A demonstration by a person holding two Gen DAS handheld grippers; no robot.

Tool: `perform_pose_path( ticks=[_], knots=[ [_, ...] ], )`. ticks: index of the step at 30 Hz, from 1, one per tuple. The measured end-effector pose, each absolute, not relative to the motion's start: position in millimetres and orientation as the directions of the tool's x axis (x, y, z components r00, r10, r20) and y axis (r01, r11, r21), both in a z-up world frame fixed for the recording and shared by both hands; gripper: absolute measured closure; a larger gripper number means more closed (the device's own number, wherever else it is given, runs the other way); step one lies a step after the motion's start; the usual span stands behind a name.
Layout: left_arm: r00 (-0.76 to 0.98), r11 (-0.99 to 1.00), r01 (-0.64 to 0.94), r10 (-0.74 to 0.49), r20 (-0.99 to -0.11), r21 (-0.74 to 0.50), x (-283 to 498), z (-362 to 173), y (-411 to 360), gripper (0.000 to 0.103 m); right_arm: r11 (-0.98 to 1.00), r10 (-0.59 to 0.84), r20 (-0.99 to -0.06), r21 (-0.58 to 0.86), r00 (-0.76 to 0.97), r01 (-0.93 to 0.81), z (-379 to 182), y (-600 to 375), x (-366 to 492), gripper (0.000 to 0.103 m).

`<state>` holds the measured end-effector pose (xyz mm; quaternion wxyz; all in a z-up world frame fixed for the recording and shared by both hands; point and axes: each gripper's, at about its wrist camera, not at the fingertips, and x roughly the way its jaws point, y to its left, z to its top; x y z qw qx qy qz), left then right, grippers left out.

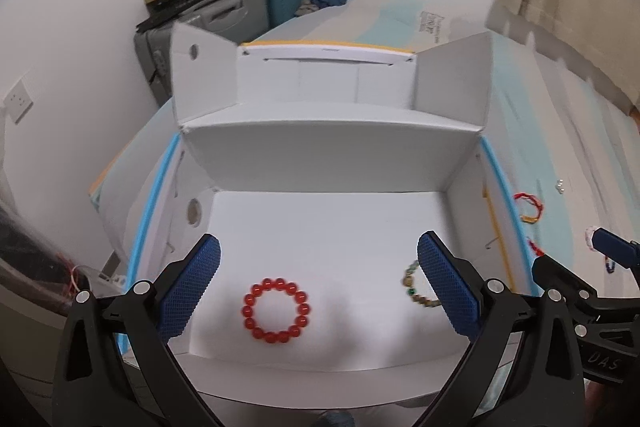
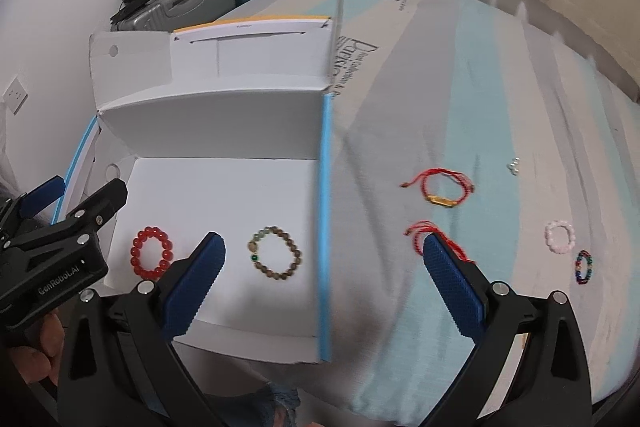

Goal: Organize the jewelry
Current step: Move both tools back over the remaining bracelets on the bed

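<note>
1. Hovering over the white box [image 1: 332, 167], the left gripper [image 1: 320, 287] has its jaws spread wide and holds nothing; the red bead bracelet [image 1: 275, 310] lies on the box floor between its fingers.
2. Beside it in the box lies the brown bead bracelet [image 2: 275, 253], apart from the red one.
3. The right gripper [image 2: 324, 287] is also spread and empty, straddling the box's blue-edged right wall [image 2: 325, 227].
4. Still out on the bedspread [image 2: 500, 307]: a red cord bracelet with a gold bar [image 2: 438, 187], a second red cord bracelet [image 2: 420, 231] partly behind the right finger, a pink bead bracelet [image 2: 560, 236], a multicoloured bead bracelet [image 2: 584, 267] and some small pearls [image 2: 514, 165].
5. Risks, as I judge them: thin cords may slip from broad pads or snag the fabric; the soft bed gives under pressure, spoiling a pinch; a low sweep could knock the box wall; the tiny pearls may roll away.
</note>
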<state>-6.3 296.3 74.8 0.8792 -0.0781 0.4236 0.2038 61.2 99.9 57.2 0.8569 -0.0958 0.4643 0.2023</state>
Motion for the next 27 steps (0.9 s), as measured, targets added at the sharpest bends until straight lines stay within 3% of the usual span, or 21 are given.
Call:
perform_pose_path(
  ticks=[27],
  knots=[
    [0.627,0.983,-0.183,0.140,-0.766,0.030,31,85,176,0.006,0.969,0.154,-0.828,0.019,0.539,-0.247,64,-51,70,0.008]
  ],
)
